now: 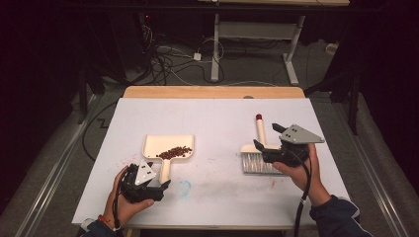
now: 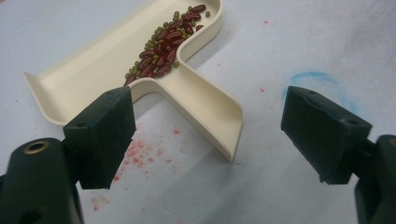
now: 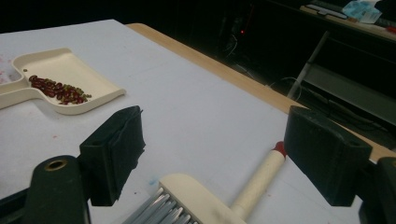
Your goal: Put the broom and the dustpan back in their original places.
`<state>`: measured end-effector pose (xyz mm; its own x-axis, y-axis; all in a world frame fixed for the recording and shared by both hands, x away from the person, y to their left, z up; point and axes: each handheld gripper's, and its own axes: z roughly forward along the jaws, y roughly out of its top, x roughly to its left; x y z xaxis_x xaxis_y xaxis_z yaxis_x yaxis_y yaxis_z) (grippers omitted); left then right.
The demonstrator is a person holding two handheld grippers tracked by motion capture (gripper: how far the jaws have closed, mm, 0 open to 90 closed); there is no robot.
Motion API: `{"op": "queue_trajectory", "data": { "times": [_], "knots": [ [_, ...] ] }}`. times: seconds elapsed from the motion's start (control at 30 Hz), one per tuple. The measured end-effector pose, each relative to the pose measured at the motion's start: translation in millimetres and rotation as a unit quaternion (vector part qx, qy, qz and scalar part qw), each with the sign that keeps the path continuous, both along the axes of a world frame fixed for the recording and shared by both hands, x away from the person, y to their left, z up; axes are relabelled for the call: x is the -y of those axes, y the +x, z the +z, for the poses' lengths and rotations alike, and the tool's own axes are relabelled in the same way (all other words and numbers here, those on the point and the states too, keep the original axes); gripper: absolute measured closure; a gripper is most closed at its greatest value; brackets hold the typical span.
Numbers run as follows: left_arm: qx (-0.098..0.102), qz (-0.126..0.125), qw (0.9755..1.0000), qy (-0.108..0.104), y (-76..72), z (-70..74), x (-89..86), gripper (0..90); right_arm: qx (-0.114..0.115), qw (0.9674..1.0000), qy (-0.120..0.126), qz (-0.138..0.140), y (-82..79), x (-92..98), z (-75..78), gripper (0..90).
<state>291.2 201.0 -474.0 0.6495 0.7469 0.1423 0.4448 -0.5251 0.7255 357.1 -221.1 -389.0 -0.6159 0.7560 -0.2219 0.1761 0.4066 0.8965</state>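
Both grippers, left (image 1: 148, 183) and right (image 1: 271, 140), gape empty. Beans (image 2: 163, 44) lie in the dustpan (image 2: 84, 70); its handle, seemingly between the left jaws, could tip if bumped, spilling them. Brush (image 1: 257, 157) rests nearby.

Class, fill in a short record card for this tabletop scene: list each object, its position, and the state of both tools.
Surface: white-covered table
Cream plastic dustpan: left half of the table, flat, handle toward the person
Contents: dark red beans mixed with small green ones, heaped inside the dustpan
Cream hand brush with grey bristles and red-tipped handle: right half, lying flat
Left tool: open, at the dustpan handle, holding nothing
Right tool: open, over the brush, holding nothing
Marks: red specks and a blue smudge on the cover
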Motion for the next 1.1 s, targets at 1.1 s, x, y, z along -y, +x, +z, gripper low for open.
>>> {"op": "queue_trajectory", "data": {
  "times": [1.1],
  "knots": [
    [0.004,-0.001,0.9997,0.026,-0.6,-3.0,3.7,17.8,0.029,0.9994,-0.019,0.0,-49.6,27.5,-49.5,21.3]
  ]
}}
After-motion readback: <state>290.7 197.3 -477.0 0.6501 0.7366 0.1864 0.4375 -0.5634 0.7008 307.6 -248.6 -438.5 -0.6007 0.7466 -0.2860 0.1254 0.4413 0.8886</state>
